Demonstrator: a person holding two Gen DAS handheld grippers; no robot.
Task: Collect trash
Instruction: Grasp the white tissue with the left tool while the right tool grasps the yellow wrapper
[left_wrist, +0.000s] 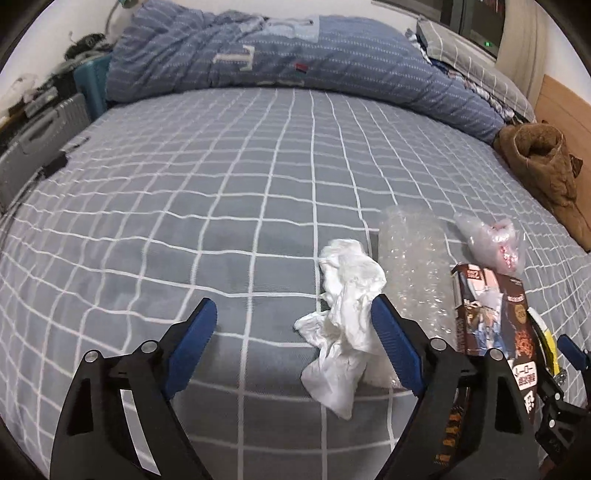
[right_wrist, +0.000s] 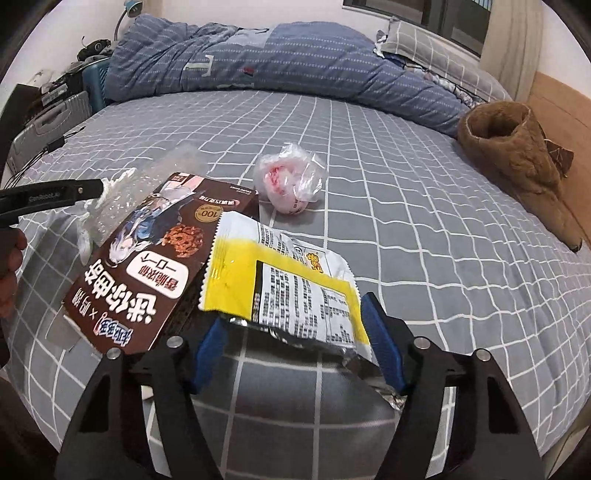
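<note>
While the left gripper (left_wrist: 293, 321) gapes beside a crumpled tissue (left_wrist: 345, 314), the right gripper (right_wrist: 291, 326) straddles a yellow snack wrapper (right_wrist: 280, 280), unclamped, on the checked bedsheet (right_wrist: 424, 229).

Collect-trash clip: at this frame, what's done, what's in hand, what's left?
Done: nothing visibly collected; no bin in view. In hand: left gripper open around the crumpled tissue; right gripper open around the yellow snack wrapper. Left: brown cookie box, bubble wrap, balled plastic bag.
</note>
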